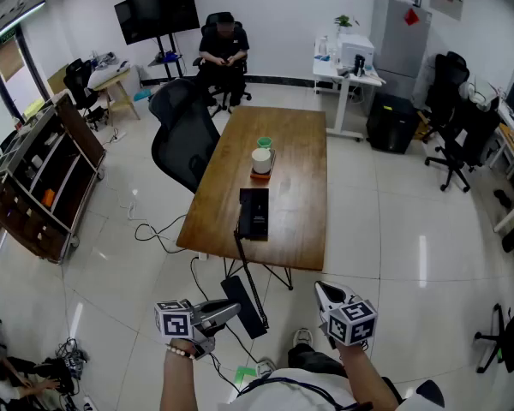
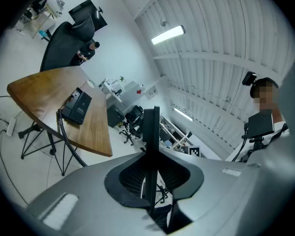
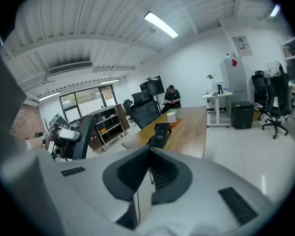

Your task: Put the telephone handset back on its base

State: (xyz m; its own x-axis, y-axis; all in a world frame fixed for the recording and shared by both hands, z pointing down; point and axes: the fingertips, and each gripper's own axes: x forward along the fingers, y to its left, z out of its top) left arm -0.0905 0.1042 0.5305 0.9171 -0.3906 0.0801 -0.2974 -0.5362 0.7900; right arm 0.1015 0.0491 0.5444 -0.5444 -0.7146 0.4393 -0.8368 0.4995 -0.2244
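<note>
Black slab pinched edge-on in the left gripper (image 1: 225, 312), lower left of the head view. Got to be the handset (image 1: 244, 306), hanging low over the floor and well short of the table. Jaws closed down snug on it, only a narrow gap between them.

Tracing the coiled cord (image 2: 64, 136) up from there leads to the near edge of the wooden table (image 1: 304, 229), middle of the frame. Black base (image 1: 254, 213) sitting close to that edge. Further back, white cup (image 1: 261, 160) on an orange coaster (image 1: 259, 175), well out of the way.

Over at lower right, right gripper (image 1: 324, 291) pinched together with nothing in it, just idling.

Looks like the carry step, nowhere near done yet. Next up, probably: lift and reach forward to the base, turn the handset flat to line up with the cradle, then let go. Worth minding the cord so as not to drag the base off the edge.
</note>
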